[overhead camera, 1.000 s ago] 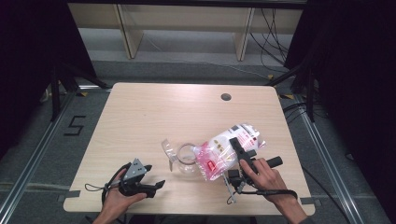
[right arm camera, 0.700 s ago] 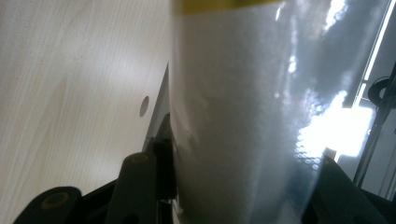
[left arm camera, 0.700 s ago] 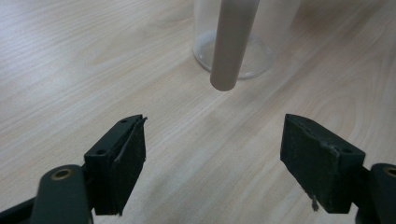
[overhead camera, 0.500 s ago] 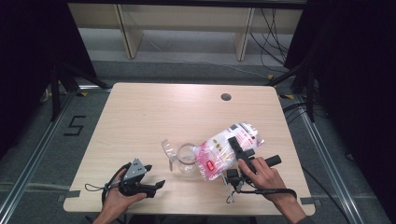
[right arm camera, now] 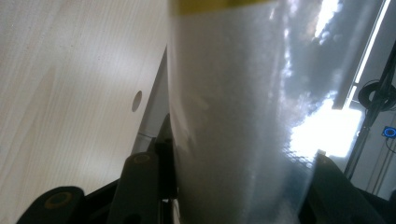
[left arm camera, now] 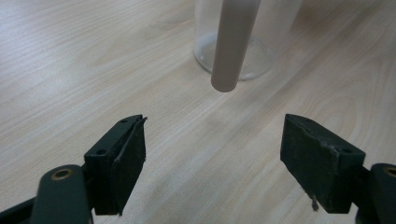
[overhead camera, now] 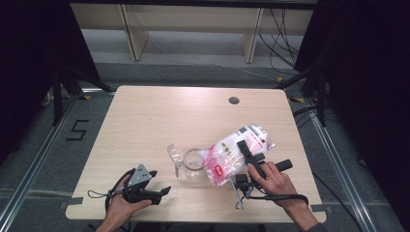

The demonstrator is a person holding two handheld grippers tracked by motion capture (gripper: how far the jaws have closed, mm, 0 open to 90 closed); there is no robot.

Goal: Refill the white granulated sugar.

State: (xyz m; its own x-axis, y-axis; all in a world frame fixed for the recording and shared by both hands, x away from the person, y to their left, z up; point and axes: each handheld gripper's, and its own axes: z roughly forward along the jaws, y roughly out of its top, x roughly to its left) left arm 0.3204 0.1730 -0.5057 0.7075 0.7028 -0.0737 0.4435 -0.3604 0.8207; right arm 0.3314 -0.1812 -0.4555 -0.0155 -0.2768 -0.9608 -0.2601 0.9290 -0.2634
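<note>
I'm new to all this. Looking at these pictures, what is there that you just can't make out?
- Print on the plastic bag: too small in the high view; in the right gripper view the bag sits so close that it blocks what lies behind.
- What the glass jar holds: the bag covers its right side.
- Top of the glass jar, left gripper view: cut off by the top edge.

The plastic bag (right arm camera: pixel 243 112) is pressed so close in the right gripper view that its print can't be read — just a yellow strip cut off at the top edge. The glass jar (left arm camera: pixel 247 42) is chopped off by the top of the left gripper view, and the pale rod (left arm camera: pixel 232 44) in front of it is cropped too — what it belongs to can't be made out.
</note>
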